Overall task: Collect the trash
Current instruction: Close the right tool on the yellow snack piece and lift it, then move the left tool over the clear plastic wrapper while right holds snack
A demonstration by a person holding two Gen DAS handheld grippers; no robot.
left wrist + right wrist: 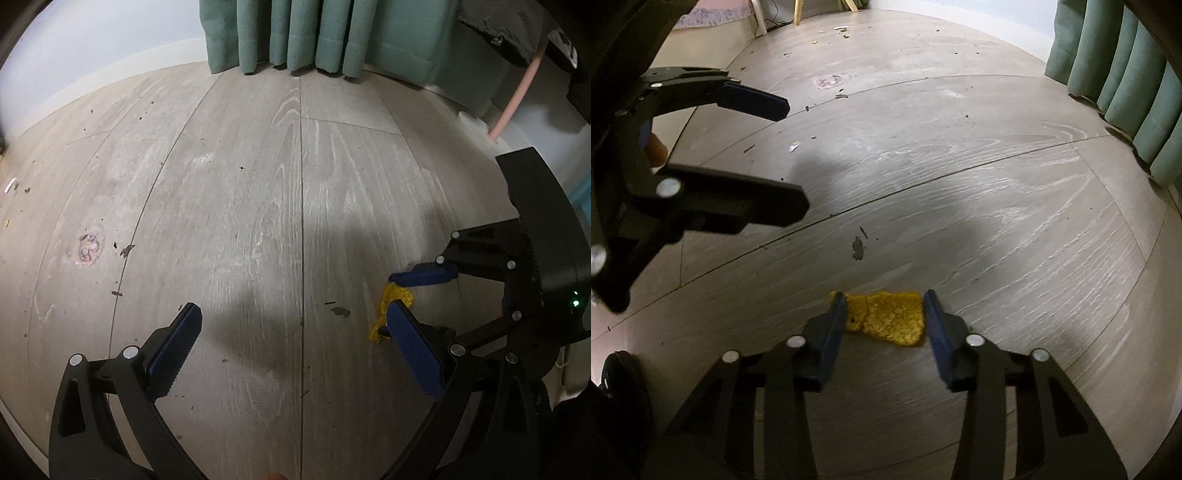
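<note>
A crumpled yellow scrap (886, 317) lies on the wooden floor (960, 184). My right gripper (884, 308) is low over it, with its blue fingers on either side of the scrap, at or just off its edges. In the left wrist view the same scrap (393, 299) shows between the right gripper's fingers (424, 275) at the right. My left gripper (291, 321) is open and empty above bare floor. It also shows at the left of the right wrist view (790, 155).
Small dark crumbs and specks are scattered over the floor (125, 251), with a dark stain (857, 248) near the scrap. Green curtains (314, 33) hang at the far wall. A pink pole (513, 92) and dark furniture stand at the right.
</note>
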